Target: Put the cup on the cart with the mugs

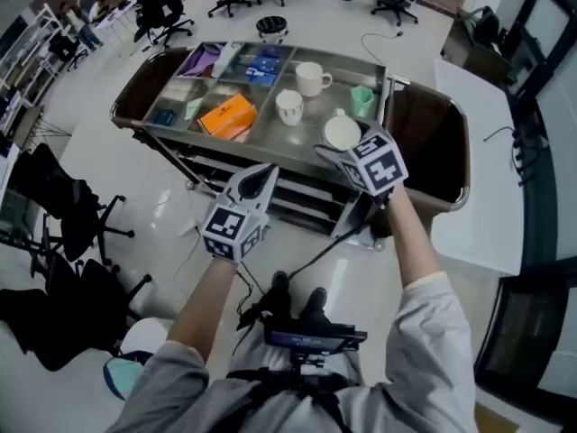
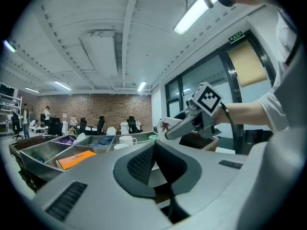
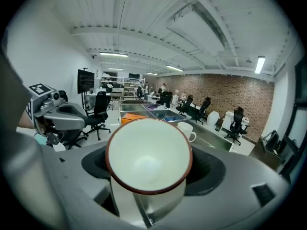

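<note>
1. White with a brown rim, the cup (image 3: 148, 157) sat between the widely spread fingers of your right gripper (image 1: 335, 150), clamped by its round wall. Its mouth faced back at the gripper's camera.
2. In the head view you held it above the near edge of the steel cart (image 1: 287, 142), not set down. Releasing there could have dropped it off the rim onto the floor.
3. The pads seemed to meet a smooth, curved wall. In my judgement a quick swing or wrist roll could have let the cup twist or slip out.
4. Because the cup lay tilted, lowering it as it was would likely have landed it on its side, free to roll. You needed to bring its base down first.
5. The green cup (image 1: 362, 100) stood at 1 o'clock from the held cup and the small white cup (image 1: 289, 106) at 10 o'clock. The handled white mug (image 1: 311, 78) stood at 11 o'clock, farther in. Your broad fingers could have knocked any of them while placing.
6. Your left gripper (image 1: 261, 180) hung at 7 o'clock, off the cart, its fingers closed together on nothing. It gave no support if the cup slid.
7. The orange box (image 1: 227, 115) lay well off at 9 o'clock and posed little risk.
</note>
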`<state>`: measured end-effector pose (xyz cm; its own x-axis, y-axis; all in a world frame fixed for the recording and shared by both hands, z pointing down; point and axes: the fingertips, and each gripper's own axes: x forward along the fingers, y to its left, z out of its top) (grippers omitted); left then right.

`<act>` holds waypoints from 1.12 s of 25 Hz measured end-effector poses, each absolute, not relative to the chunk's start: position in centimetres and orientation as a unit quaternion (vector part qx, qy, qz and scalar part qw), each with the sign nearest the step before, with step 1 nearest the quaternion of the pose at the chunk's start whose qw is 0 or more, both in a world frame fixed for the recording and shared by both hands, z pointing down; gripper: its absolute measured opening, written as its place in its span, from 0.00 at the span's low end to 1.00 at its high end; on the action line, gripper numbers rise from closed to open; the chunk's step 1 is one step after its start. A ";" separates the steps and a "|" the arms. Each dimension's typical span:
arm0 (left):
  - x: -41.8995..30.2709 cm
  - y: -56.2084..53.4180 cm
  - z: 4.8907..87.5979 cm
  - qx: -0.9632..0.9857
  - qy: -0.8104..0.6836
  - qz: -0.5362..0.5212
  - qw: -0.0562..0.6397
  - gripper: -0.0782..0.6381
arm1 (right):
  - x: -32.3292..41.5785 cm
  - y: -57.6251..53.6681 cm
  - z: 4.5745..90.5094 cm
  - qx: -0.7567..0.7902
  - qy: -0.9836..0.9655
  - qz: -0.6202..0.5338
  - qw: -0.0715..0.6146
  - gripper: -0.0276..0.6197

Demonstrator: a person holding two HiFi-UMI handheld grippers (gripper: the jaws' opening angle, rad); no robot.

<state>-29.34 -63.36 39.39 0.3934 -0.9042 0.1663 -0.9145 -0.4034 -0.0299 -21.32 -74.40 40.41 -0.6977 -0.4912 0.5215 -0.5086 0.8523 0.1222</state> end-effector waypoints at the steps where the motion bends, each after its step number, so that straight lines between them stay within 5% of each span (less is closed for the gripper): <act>1: -29.7 -63.7 39.5 0.832 -0.548 0.077 0.034 0.11 | -22.0 -75.5 41.2 0.268 -0.919 0.019 0.289 0.69; 11: -33.4 -65.9 41.3 0.823 -0.562 0.069 0.055 0.11 | -26.9 -81.2 48.7 0.238 -0.894 0.054 0.375 0.69; 28: -36.6 -67.6 43.6 0.812 -0.575 0.064 0.078 0.11 | -28.9 -83.5 53.6 0.188 -0.882 0.045 0.430 0.69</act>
